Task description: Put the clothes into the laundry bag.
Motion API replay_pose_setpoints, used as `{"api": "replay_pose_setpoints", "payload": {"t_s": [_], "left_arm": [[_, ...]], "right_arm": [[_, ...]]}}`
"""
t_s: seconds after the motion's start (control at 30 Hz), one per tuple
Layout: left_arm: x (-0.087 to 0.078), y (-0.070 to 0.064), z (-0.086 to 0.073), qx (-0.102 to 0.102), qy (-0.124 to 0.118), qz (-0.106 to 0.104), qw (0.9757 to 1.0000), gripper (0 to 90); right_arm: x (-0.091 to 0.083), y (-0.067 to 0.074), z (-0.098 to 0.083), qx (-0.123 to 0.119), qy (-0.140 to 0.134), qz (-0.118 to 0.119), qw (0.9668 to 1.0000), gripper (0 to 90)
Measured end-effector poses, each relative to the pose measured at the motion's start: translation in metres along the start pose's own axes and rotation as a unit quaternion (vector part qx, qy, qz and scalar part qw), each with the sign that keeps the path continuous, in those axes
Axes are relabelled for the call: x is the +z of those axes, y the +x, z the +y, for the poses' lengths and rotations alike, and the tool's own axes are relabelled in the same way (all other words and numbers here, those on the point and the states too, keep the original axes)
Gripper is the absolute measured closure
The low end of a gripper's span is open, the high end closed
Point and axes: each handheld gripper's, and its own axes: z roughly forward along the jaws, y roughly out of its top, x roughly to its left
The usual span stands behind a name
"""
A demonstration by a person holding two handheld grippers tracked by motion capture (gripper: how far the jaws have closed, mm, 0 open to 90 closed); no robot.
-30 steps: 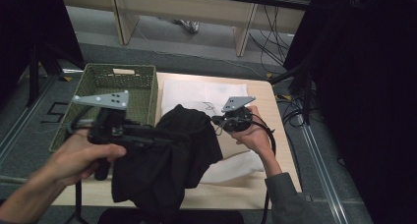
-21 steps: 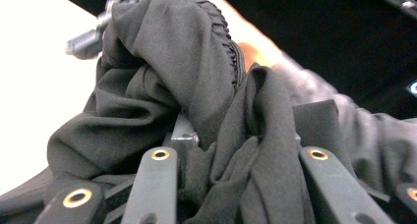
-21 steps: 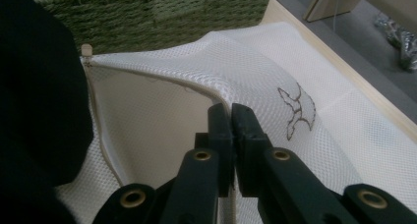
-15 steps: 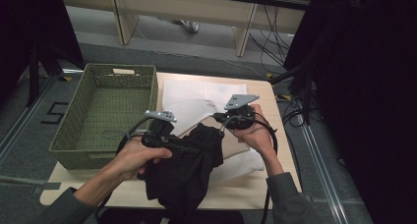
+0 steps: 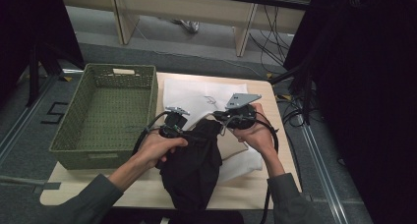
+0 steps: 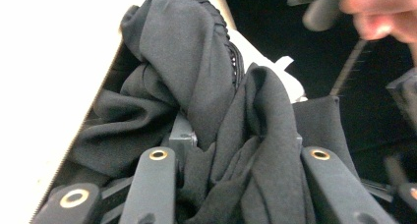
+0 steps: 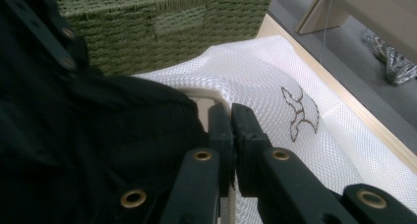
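Step in hand: black garment being stuffed into the white mesh bag, judged from how the two grippers hold them together at the middle of the table.
Garment place: bunched at the near middle of the table, its lower part draped over the near edge, its top at the bag's mouth; the bag lies flat under and beyond it, to the right of the green basket.
Left gripper: comes in from the left onto the top of the garment; in the left gripper view its jaws stand part open with thick folds of black cloth packed between them, so it looks clamped on the bunch.
Right gripper: on the right, at the bag's edge; in the right gripper view the fingers are pressed together, seemingly pinching a thin edge where mesh and dark cloth meet, though which layer is caught I cannot tell.
Basket: green woven, far left, nothing inside.
Next move calls for: the right side keeping the bag mouth lifted and steady while the left drives the cloth deeper towards the far end, then releases without dragging it back out.
Risk: the hanging part of the garment may slide off the near edge.
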Motion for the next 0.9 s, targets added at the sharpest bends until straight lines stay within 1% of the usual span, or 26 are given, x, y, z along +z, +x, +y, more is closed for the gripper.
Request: {"api": "replay_pose_setpoints", "payload": {"t_s": [0.03, 0.07, 0.1, 0.17, 0.23, 0.27, 0.3, 0.33, 0.4, 0.43, 0.47, 0.53, 0.57, 0.6, 0.63, 0.67, 0.73, 0.77, 0.8, 0.83, 0.87, 0.9], "left_arm": [[0.004, 0.002, -0.001, 0.004, 0.001, 0.011, 0.9999, 63.5], [0.007, 0.005, -0.002, 0.003, 0.001, 0.018, 0.9998, 63.5], [0.010, 0.008, -0.003, 0.001, -0.003, 0.027, 0.9996, 63.4], [0.016, 0.014, -0.007, -0.008, -0.009, 0.037, 0.9992, 63.4], [0.023, 0.018, -0.012, -0.010, -0.005, 0.050, 0.9987, 63.2], [0.026, 0.020, -0.013, -0.013, -0.008, 0.061, 0.9980, 63.1], [0.028, 0.022, -0.014, -0.012, -0.005, 0.061, 0.9981, 63.1], [0.031, 0.023, -0.014, -0.017, -0.006, 0.060, 0.9980, 63.1], [0.035, 0.022, -0.014, -0.014, -0.012, 0.072, 0.9973, 63.0], [0.036, 0.022, -0.013, -0.013, -0.016, 0.074, 0.9970, 62.9], [0.038, 0.021, -0.013, -0.016, -0.021, 0.082, 0.9963, 62.8], [0.040, 0.022, -0.011, -0.021, -0.025, 0.083, 0.9960, 62.6], [0.040, 0.021, -0.010, -0.026, -0.034, 0.089, 0.9951, 62.6], [0.040, 0.021, -0.008, -0.034, -0.044, 0.086, 0.9948, 62.4], [0.039, 0.021, -0.006, -0.037, -0.049, 0.082, 0.9948, 62.4], [0.039, 0.021, -0.003, -0.039, -0.055, 0.080, 0.9945, 62.4], [0.040, 0.020, -0.001, -0.030, -0.054, 0.088, 0.9942, 62.2], [0.043, 0.021, -0.001, -0.029, -0.052, 0.094, 0.9938, 61.9], [0.047, 0.024, -0.002, -0.031, -0.048, 0.103, 0.9930, 61.2], [0.051, 0.028, -0.004, -0.030, -0.036, 0.109, 0.9930, 59.7], [0.055, 0.031, -0.006, -0.029, -0.024, 0.109, 0.9933, 57.8], [0.059, 0.032, -0.008, -0.040, -0.024, 0.107, 0.9932, 55.6]], "right_arm": [[0.000, 0.000, 0.000, 0.000, -0.001, 0.001, 1.0000, 88.7], [-0.001, 0.001, 0.000, 0.010, 0.001, 0.001, 1.0000, 88.7], [-0.002, 0.001, 0.000, 0.011, 0.002, -0.001, 0.9999, 88.7], [-0.003, 0.001, 0.001, 0.002, -0.001, 0.000, 1.0000, 88.8], [-0.005, 0.002, 0.003, -0.003, -0.004, 0.003, 1.0000, 88.8], [-0.005, 0.002, 0.003, -0.004, -0.004, 0.001, 1.0000, 88.8], [-0.006, 0.003, 0.004, -0.008, -0.003, 0.004, 1.0000, 88.8], [-0.006, 0.004, 0.005, -0.005, -0.001, 0.004, 1.0000, 88.8], [-0.006, 0.005, 0.005, -0.006, 0.001, 0.000, 1.0000, 88.8], [-0.007, 0.006, 0.006, -0.006, 0.001, 0.000, 1.0000, 88.8], [-0.007, 0.006, 0.006, -0.004, 0.001, 0.002, 1.0000, 88.9], [-0.008, 0.006, 0.007, -0.011, -0.003, 0.001, 0.9999, 88.8], [-0.009, 0.006, 0.008, -0.009, -0.003, 0.000, 1.0000, 88.8], [-0.010, 0.007, 0.008, -0.004, -0.003, 0.001, 1.0000, 88.9], [-0.011, 0.006, 0.009, -0.009, -0.006, 0.000, 0.9999, 88.9], [-0.011, 0.006, 0.009, -0.007, -0.008, -0.001, 0.9999, 88.9], [-0.013, 0.005, 0.009, -0.008, -0.011, -0.001, 0.9999, 88.9], [-0.014, 0.005, 0.009, -0.007, -0.011, -0.004, 0.9999, 88.9], [-0.014, 0.004, 0.008, -0.005, -0.010, -0.002, 0.9999, 88.9], [-0.013, 0.004, 0.007, -0.002, -0.005, -0.002, 1.0000, 88.9], [-0.011, 0.004, 0.006, -0.003, -0.001, -0.003, 1.0000, 88.9], [-0.009, 0.005, 0.005, -0.004, 0.002, -0.001, 1.0000, 88.9]]}}
